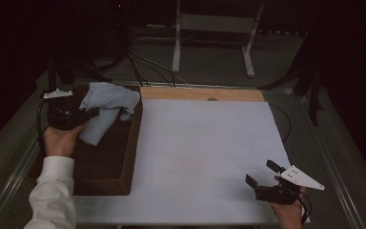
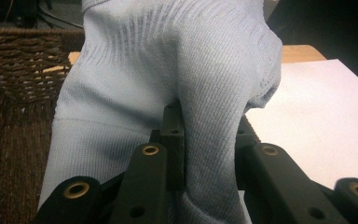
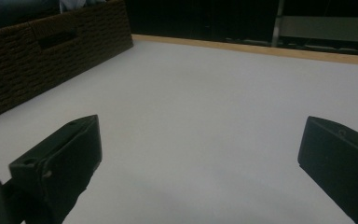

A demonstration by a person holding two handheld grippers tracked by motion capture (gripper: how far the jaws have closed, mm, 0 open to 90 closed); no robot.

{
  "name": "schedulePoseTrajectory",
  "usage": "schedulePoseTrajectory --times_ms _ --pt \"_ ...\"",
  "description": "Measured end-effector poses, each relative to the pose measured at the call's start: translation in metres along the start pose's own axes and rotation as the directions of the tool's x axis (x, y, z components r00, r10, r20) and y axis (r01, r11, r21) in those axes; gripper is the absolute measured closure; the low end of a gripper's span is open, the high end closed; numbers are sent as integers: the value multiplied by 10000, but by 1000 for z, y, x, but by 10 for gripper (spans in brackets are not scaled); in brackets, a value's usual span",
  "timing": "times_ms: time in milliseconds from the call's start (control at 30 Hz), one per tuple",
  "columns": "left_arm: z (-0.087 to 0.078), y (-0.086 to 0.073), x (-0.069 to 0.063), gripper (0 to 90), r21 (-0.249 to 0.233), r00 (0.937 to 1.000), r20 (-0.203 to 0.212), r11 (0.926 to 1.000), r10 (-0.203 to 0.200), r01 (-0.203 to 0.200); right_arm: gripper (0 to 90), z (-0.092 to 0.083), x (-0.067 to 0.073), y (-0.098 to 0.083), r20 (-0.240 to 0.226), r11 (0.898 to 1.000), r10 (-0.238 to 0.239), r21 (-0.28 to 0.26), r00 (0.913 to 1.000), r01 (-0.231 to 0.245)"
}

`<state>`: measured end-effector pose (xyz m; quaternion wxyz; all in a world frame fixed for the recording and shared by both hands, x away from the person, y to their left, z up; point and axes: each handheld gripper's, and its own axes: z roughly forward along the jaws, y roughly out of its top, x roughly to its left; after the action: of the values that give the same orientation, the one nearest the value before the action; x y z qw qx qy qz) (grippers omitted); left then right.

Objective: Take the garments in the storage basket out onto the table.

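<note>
The room is dim, its far side nearly black. The table [image 1: 205, 143] is covered by a white sheet, with a strip of pale wood [image 1: 200, 93] bare along the far edge. Beyond that lies a grey floor [image 1: 209, 62], where a white metal frame [image 1: 214, 28] stands on two legs. Black cables [image 1: 143, 67] trail across the floor. Dark stand legs [image 1: 310, 71] rise at the far right.

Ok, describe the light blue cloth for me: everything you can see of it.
The light blue cloth is a soft knitted fabric with ribbed and mesh-like bands, bunched and folded. It hangs over the dark woven basket, pinched in a fold by the left hand-held gripper, whose jaws are closed on it.
</note>
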<state>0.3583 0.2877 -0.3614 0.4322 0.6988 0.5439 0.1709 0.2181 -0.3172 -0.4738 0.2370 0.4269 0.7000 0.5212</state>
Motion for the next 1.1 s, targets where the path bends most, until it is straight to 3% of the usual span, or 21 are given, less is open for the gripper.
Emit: schedulePoseTrajectory --times_ms 500,767,1100 --pt "0 8 -14 761 -139 9993 218 9994 310 -307 0 1 0 0 7 9999 98 91 10000 -98" --pt "0 13 -26 760 -328 9963 746 9987 425 -401 0 0 -1 0 33 9999 117 101 9999 -117" --pt "8 18 -40 760 -313 9936 927 9976 642 -615 0 -1 -1 0 29 9999 164 40 9999 -164"
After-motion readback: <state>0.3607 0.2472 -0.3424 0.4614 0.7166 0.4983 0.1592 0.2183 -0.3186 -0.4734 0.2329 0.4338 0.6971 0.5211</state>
